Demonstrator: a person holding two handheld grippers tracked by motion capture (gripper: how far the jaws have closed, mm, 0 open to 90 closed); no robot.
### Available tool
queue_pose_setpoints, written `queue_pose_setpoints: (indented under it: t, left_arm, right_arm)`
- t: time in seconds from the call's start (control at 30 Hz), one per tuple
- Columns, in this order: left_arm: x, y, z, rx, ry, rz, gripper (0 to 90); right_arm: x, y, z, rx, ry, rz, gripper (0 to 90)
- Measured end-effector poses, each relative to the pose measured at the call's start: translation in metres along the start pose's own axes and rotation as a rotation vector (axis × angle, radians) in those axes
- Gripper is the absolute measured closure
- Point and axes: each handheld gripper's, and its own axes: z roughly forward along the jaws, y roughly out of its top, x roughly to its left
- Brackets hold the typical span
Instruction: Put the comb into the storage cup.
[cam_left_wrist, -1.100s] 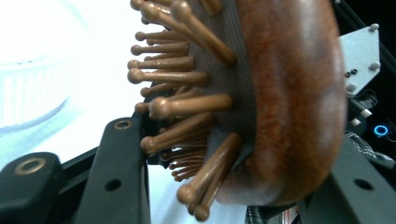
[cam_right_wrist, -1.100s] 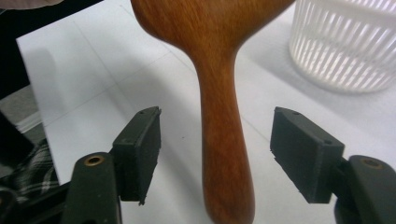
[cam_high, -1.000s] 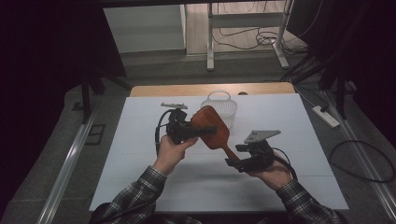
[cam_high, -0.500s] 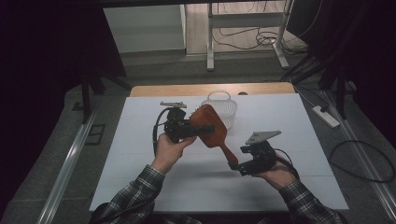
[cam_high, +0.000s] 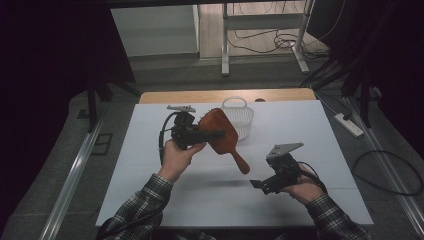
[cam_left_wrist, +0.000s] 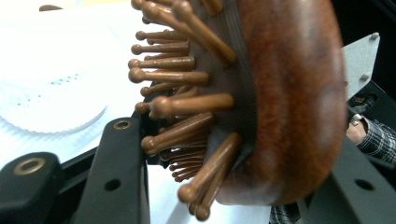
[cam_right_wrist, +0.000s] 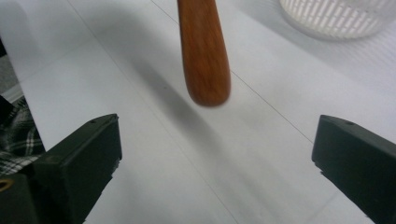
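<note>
My left tongs (cam_high: 212, 134) clamp the wooden hairbrush (cam_high: 220, 132) by its head above the surface (cam_high: 150, 165); my right tongs (cam_high: 256, 184) have just been opening, empty, below its handle.

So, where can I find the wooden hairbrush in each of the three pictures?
High view: the wooden hairbrush is left of centre, its head in the left gripper, handle pointing down-right.
Left gripper view: the head and its bristles cover the centre and right, between the jaws.
Right gripper view: the handle end hangs at top centre, above the open jaws.
Shared landmark: the white basket.
</note>
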Motion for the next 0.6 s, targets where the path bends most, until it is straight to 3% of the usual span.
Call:
queue_pose_setpoints:
  t: [0.6]
  left_arm:
    - [0.013, 0.013, -0.014, -0.030, 0.034, -0.021, 53.4]
  right_arm:
    - [-0.010, -0.017, -0.015, -0.007, -0.042, 0.038, 0.0]
